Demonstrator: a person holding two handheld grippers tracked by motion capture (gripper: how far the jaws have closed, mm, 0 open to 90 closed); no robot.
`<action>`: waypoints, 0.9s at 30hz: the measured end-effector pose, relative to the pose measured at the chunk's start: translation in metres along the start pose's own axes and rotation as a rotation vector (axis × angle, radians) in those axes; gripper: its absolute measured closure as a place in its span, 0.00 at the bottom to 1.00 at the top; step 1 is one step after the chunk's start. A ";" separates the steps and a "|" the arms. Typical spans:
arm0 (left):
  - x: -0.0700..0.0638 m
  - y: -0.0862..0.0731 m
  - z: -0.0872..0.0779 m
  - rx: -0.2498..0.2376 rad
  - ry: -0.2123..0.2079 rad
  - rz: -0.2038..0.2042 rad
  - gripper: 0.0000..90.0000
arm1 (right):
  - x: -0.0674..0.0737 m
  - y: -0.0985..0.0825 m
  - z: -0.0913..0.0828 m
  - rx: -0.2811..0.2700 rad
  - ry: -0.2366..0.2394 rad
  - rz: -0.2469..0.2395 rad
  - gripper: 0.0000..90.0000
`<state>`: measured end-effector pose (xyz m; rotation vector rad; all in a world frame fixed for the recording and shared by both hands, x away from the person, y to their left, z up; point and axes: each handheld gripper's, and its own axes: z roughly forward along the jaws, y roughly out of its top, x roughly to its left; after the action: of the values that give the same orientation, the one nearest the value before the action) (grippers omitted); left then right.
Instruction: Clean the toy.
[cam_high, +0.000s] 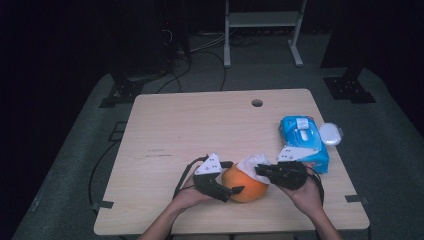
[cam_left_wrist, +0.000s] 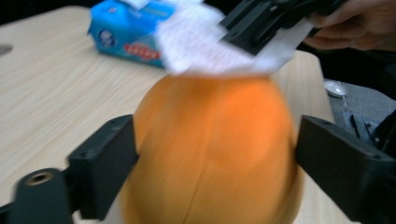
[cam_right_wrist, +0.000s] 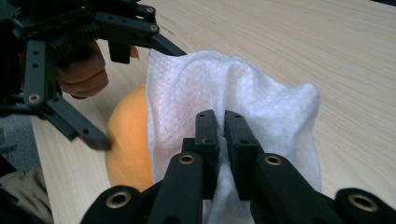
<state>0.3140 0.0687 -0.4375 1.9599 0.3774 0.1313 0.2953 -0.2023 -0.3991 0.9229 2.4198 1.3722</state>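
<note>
High view, table: pale wooden table (cam_high: 165, 130) carries all the work near its front edge.
Fruit: round orange fruit (cam_high: 245, 185) rests on the wood between both tools, braced for wiping.
Packet: blue plastic wipes packet (cam_high: 304, 142) lies just behind the right hand, handy for a fresh sheet.
Left gripper (cam_high: 226, 191): jaws spread wide either side of the fruit, seemingly to steady it.
Right gripper (cam_right_wrist: 221, 123): jaws pressed together, pinching a white textured wipe (cam_right_wrist: 243, 98) draped over the fruit's top.

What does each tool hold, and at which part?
Right tool pinches the white wipe at its bunched lower middle. Left tool straddles the orange ball; grip unclear.
</note>
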 end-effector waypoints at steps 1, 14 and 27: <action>0.003 -0.002 0.000 0.002 -0.009 -0.019 0.12 | -0.003 -0.001 -0.001 -0.001 0.003 0.008 0.93; 0.004 -0.006 0.002 0.001 -0.043 0.012 0.35 | -0.013 -0.004 -0.008 -0.010 -0.010 0.040 0.93; -0.006 0.015 -0.017 -0.011 -0.008 0.064 0.40 | -0.005 -0.002 0.002 -0.056 0.024 0.073 0.92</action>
<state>0.3070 0.0762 -0.4164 1.9618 0.3084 0.1668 0.2995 -0.2045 -0.4022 0.9952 2.3740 1.4757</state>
